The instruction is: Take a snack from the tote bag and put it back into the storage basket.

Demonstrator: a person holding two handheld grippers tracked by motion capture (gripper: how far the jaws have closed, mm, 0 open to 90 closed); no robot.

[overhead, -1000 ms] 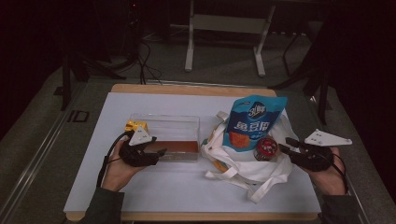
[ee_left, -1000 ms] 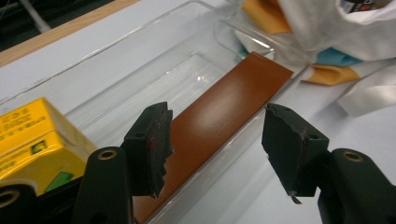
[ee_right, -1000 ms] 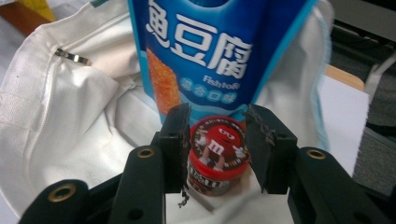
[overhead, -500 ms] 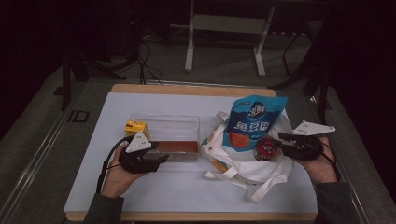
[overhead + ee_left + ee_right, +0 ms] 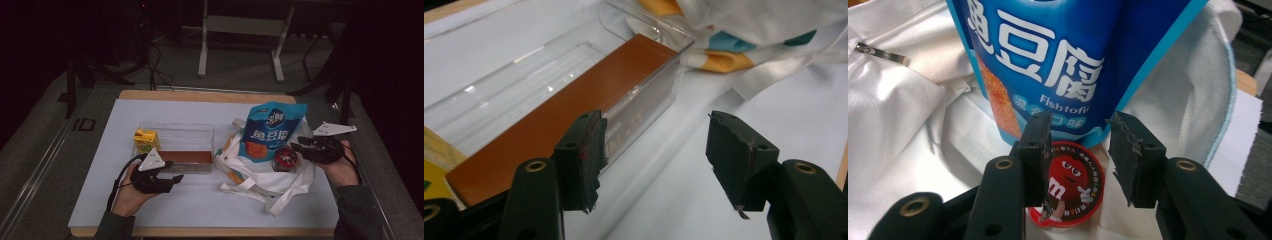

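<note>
Claw right (image 5: 1075, 145) is spread and empty at your candy tub (image 5: 1068, 187) on the tote bag (image 5: 295, 172), left claw (image 5: 651, 155) released by the clear box (image 5: 549, 75); nothing's grabbed yet.

Box (image 5: 176, 145) left of centre on the table (image 5: 200, 200), carton (image 5: 145, 140) touching its left end. Right: bag (image 5: 265, 175), with pouch (image 5: 270, 131) upright in it, round tin (image 5: 285, 158) just right of the pouch.

1. The blue snack pouch (image 5: 1068, 65) bears large white Chinese characters "鱼豆腐" and, below them, "Fishtofu".
2. The red round candy tub (image 5: 1068, 187) shows the M&M's mascot and a white "m".
</note>
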